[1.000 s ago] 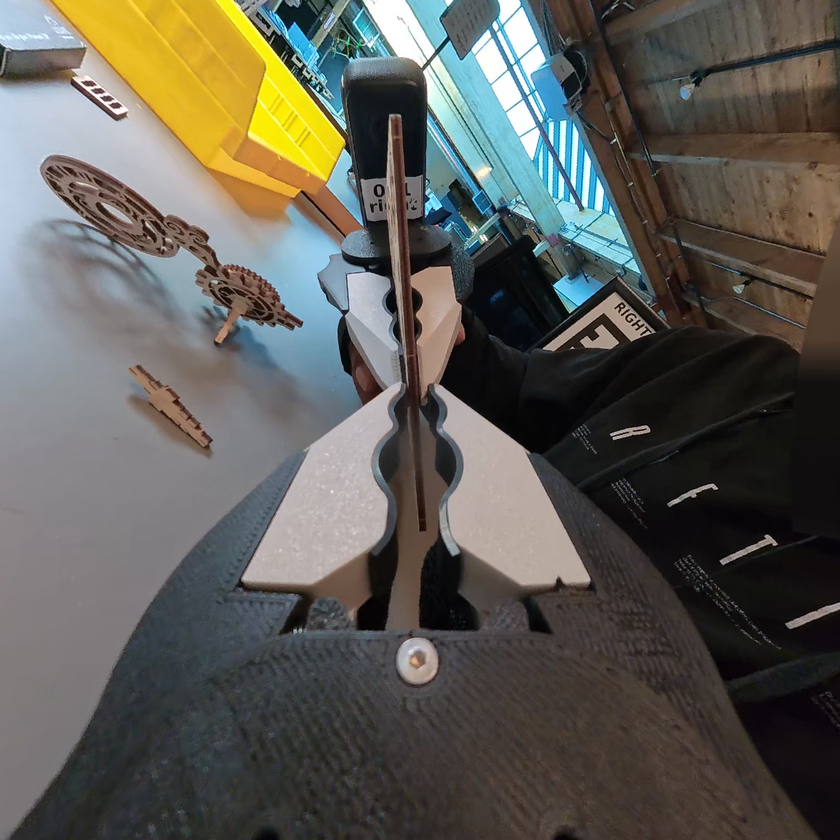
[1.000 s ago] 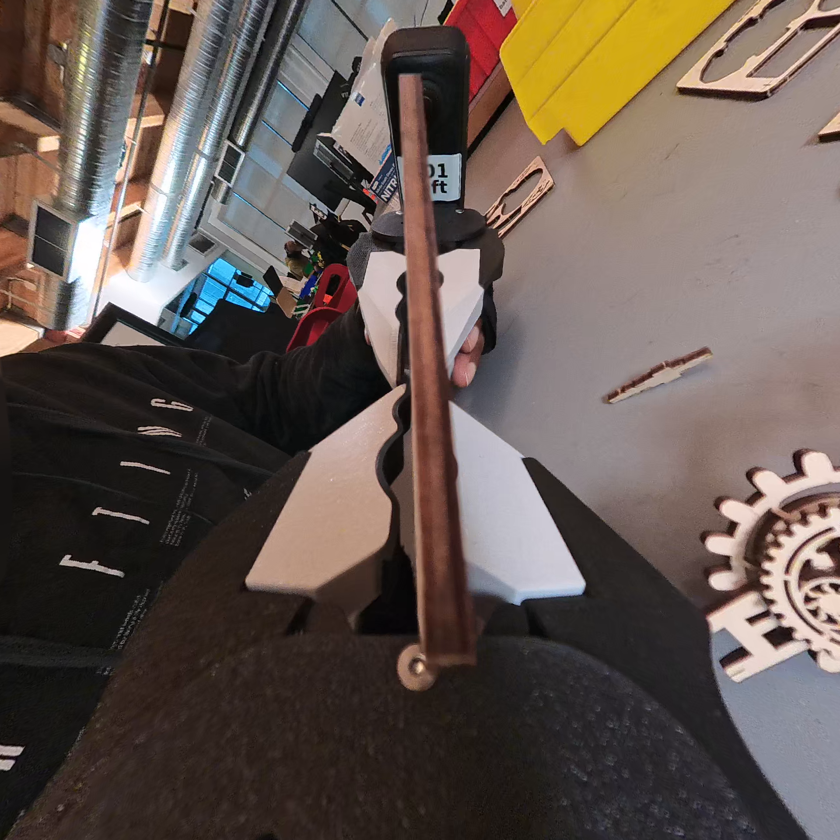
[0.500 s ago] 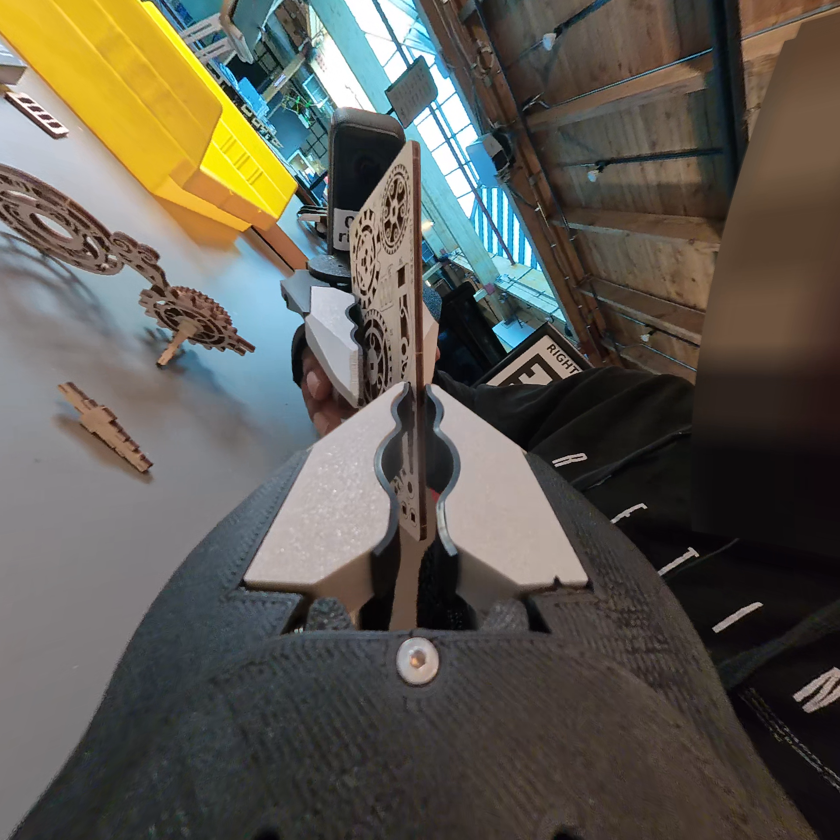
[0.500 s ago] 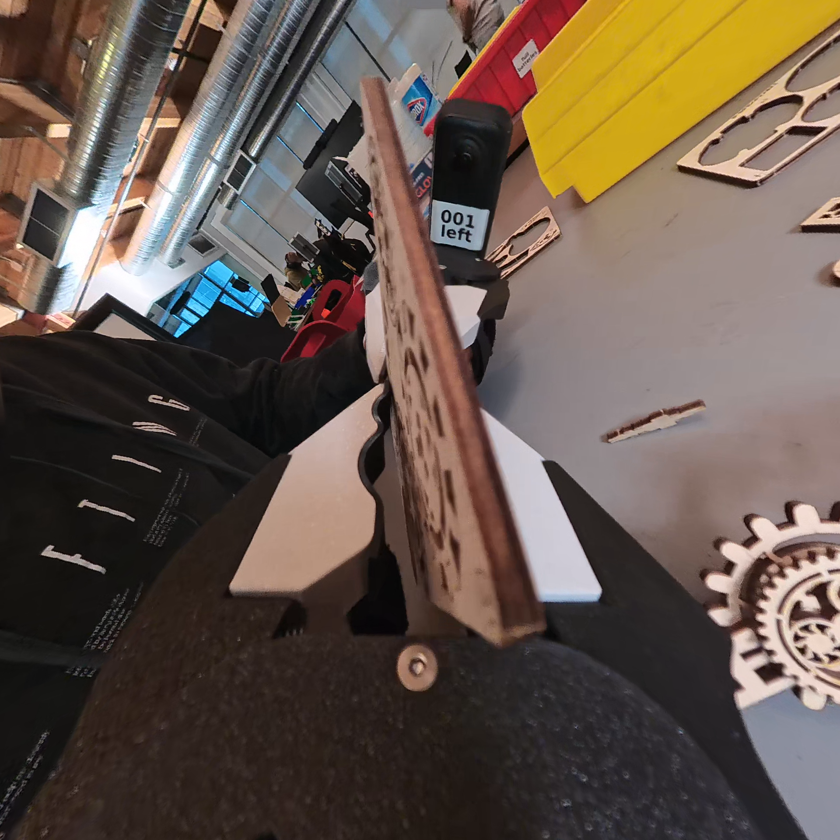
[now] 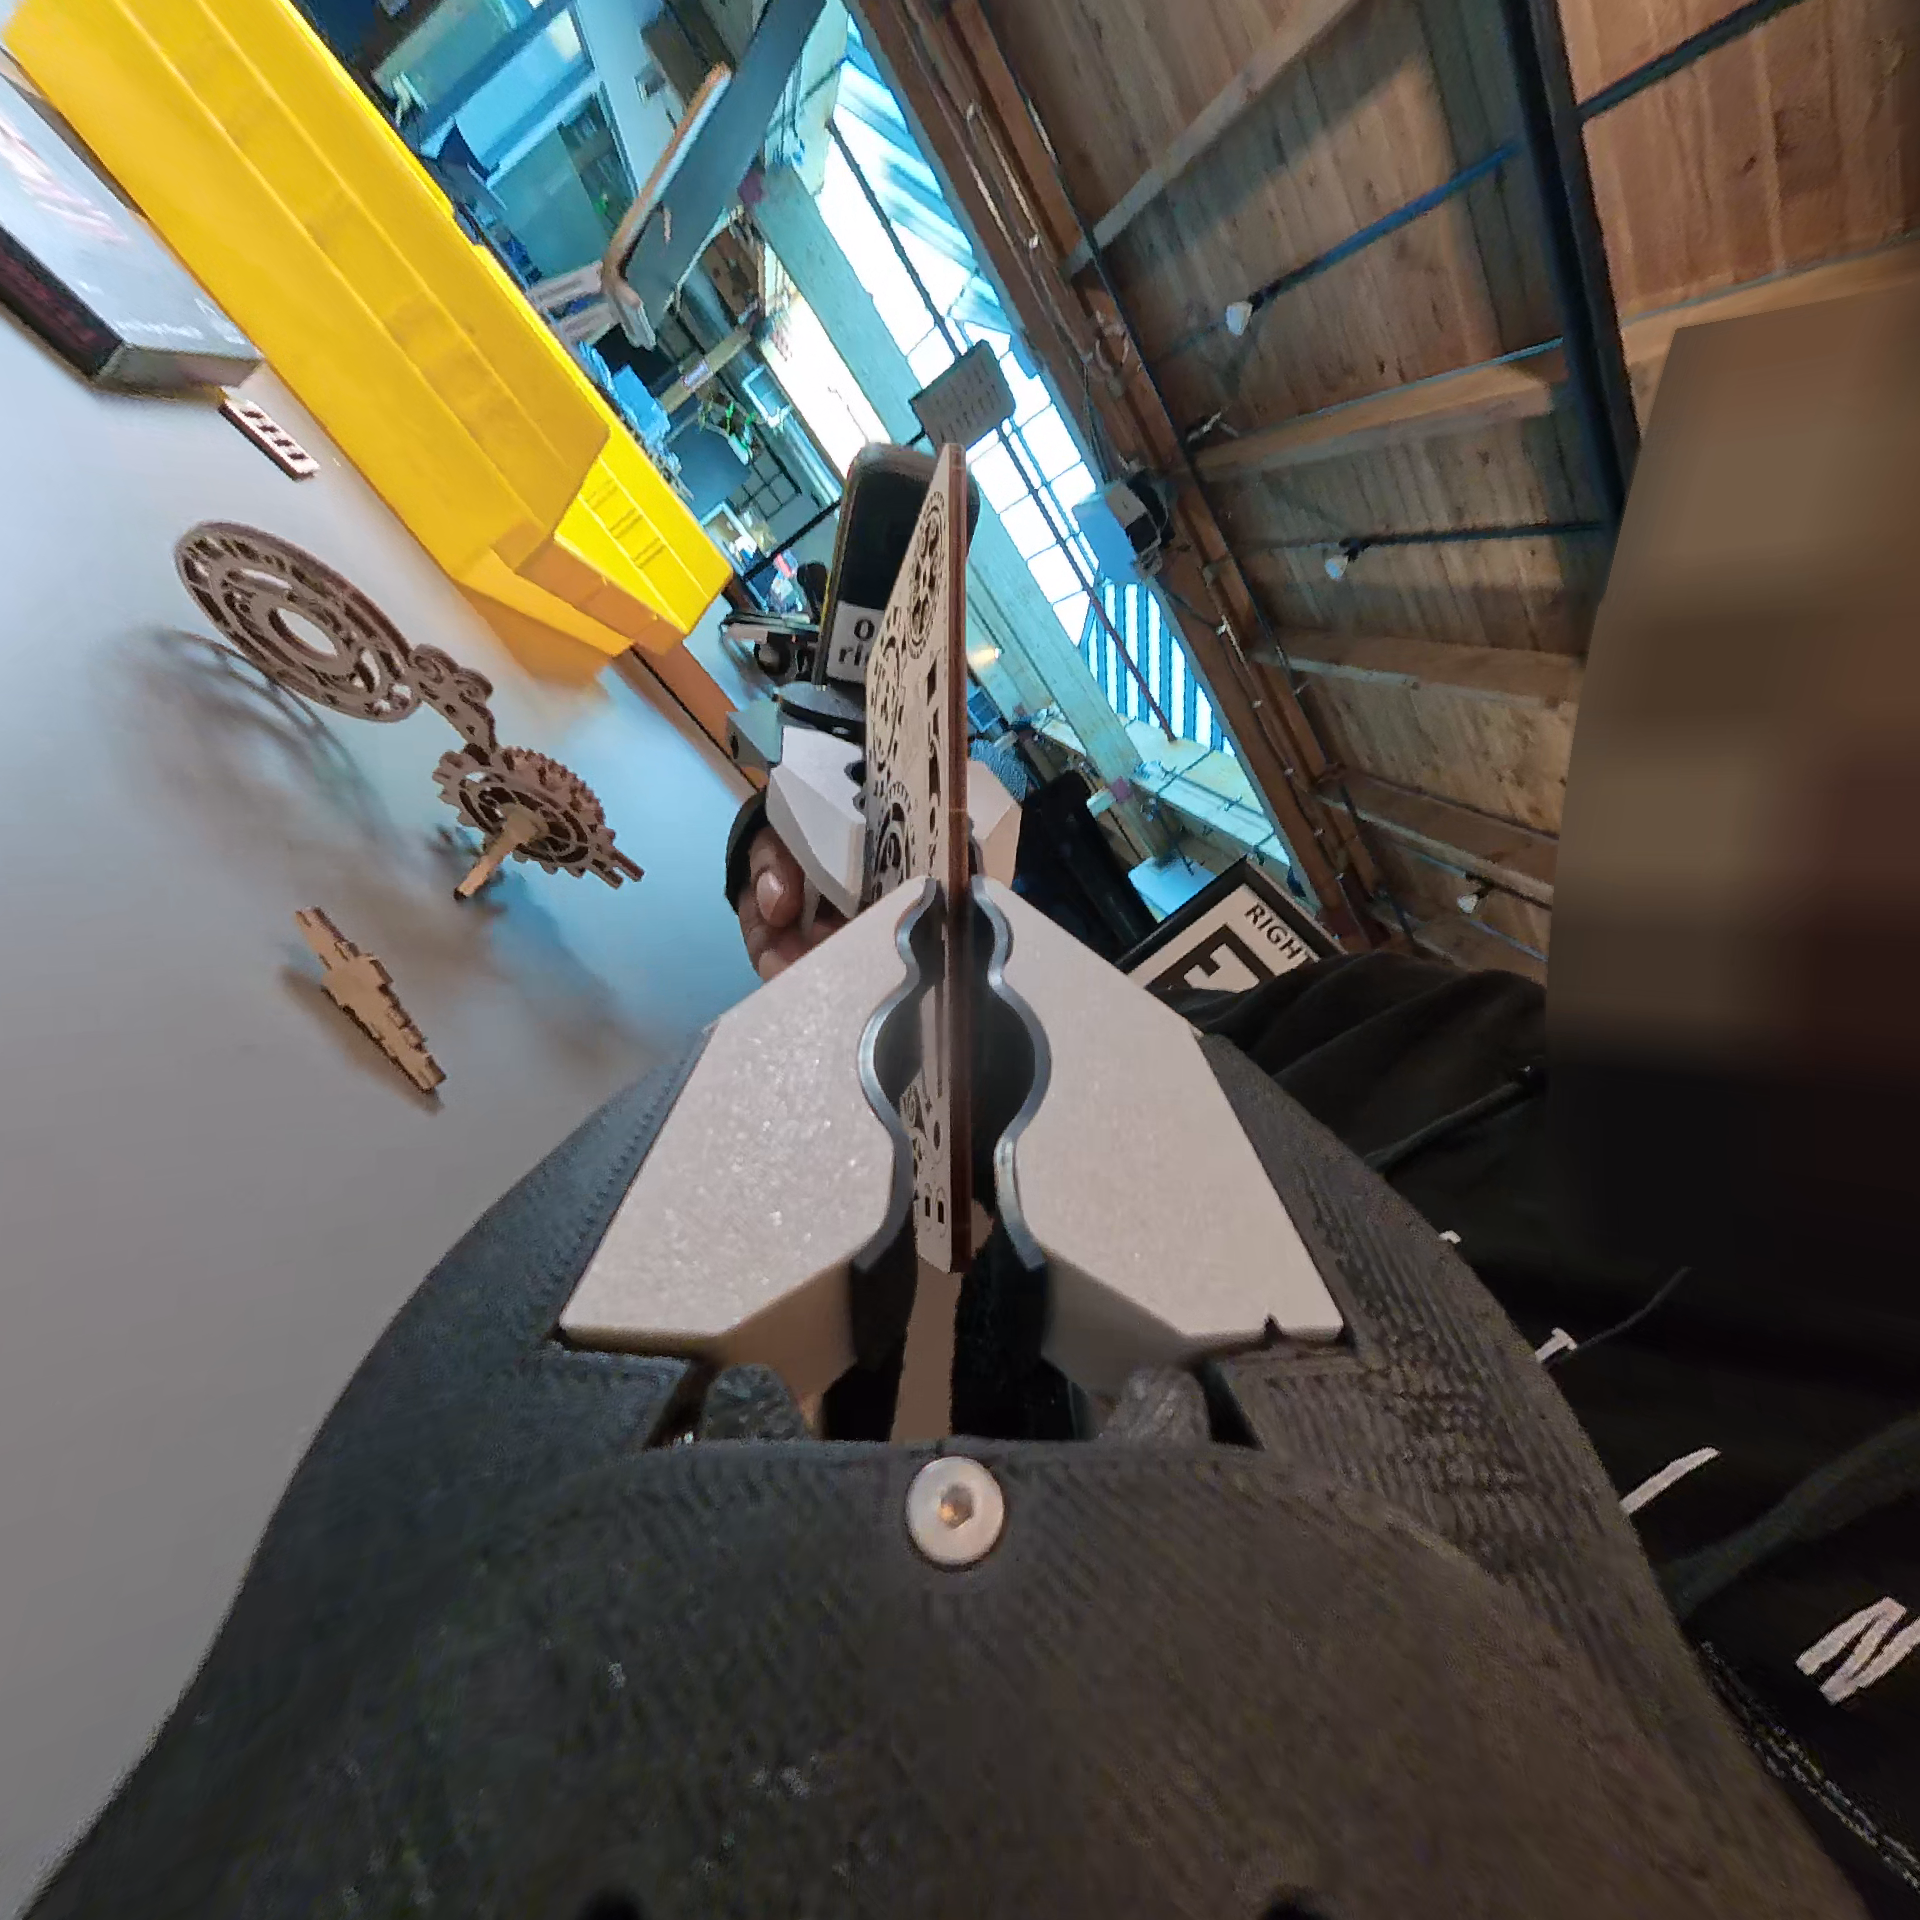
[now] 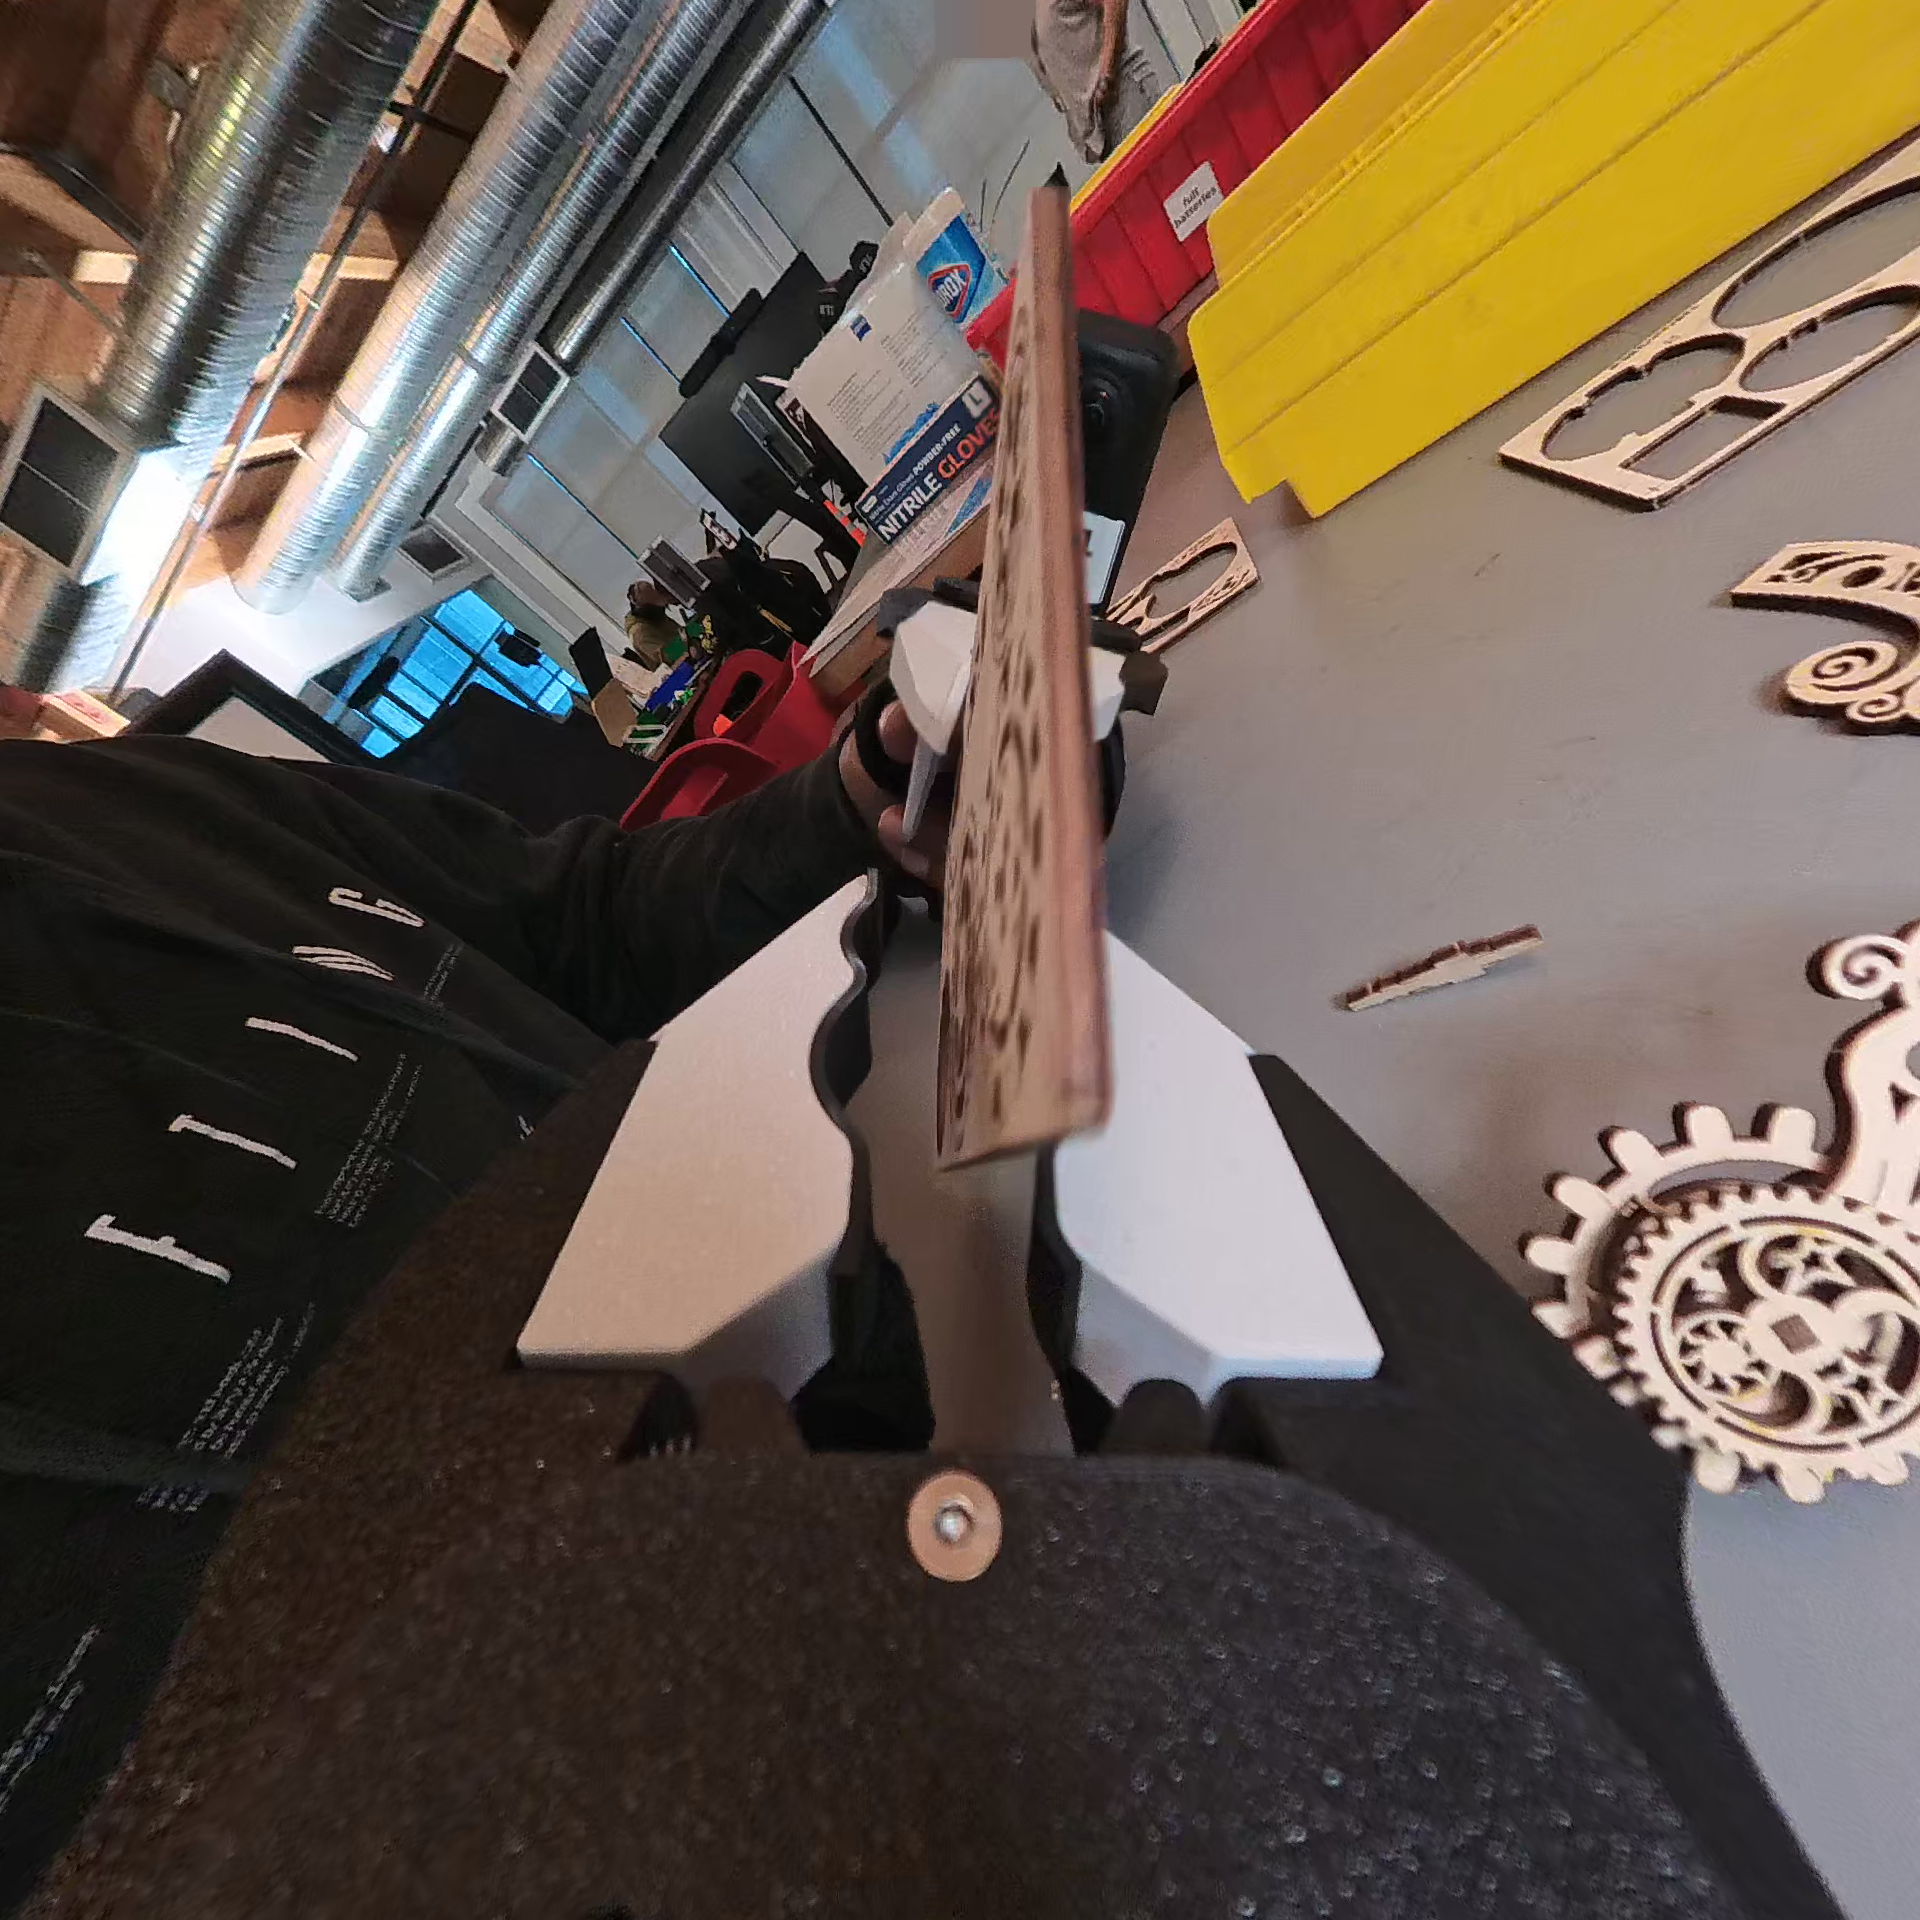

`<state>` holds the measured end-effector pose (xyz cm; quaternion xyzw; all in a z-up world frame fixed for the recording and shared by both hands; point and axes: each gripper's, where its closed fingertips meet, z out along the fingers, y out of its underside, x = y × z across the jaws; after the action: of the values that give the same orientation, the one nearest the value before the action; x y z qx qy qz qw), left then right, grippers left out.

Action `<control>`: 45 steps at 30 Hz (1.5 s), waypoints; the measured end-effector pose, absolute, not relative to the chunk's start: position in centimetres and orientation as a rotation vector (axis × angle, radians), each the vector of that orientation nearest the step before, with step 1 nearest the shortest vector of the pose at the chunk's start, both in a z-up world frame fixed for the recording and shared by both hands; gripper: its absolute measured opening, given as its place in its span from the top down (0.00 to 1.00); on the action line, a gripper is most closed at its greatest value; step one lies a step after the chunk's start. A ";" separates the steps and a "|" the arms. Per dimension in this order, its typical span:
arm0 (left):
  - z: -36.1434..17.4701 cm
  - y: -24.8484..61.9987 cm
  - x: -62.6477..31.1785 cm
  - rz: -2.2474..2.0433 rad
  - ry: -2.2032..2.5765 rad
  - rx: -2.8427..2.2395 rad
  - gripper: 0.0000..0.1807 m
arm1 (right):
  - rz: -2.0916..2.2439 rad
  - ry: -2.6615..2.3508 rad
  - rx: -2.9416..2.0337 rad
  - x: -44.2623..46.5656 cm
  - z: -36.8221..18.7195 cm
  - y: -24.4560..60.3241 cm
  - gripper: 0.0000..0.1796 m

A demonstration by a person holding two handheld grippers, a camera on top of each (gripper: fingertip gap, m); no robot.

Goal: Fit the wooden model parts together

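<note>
Here left gripper clamps the wooden sheet mid-frame; right gripper apparently parted, sheet between.

board: laser-cut plywood, scorched edge | table: smooth matt grey | bins: glossy plastic

Daylight floods both views from big windows behind, blown out to white-blue at upper centre of the left view. The worktop is evenly lit, with soft shadows falling left of the gear. In the right view the ducts gleam at upper left. Wide-angle bending tilts and curves lines near the edges. The board close to the lens is blurred; a smeared patch fills the left view's right edge.
</note>
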<state>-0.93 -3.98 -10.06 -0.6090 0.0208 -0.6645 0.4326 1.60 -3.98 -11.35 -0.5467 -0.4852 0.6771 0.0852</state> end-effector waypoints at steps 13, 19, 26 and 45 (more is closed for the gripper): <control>-9.3 -3.4 -3.2 -1.625 -0.043 -1.431 0.99 | 1.935 -1.456 -1.613 1.6 -11.6 -3.7 0.99; -9.5 -3.6 -2.8 -1.497 0.055 -1.505 0.99 | 1.941 -1.469 -1.632 1.9 -11.6 -3.6 0.99; -10.5 -3.9 -2.1 -1.349 0.201 -1.621 0.95 | 1.946 -1.488 -1.683 2.0 -12.2 -3.7 0.99; -14.4 -4.5 -14.1 -1.071 -0.293 -1.859 0.99 | 1.508 -1.446 -1.642 2.7 -12.0 0.8 0.90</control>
<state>-14.13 -4.52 -14.36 -0.7583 -0.1193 -0.4368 0.4689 2.70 0.79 -11.98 -0.5999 -0.5284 0.5510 0.2395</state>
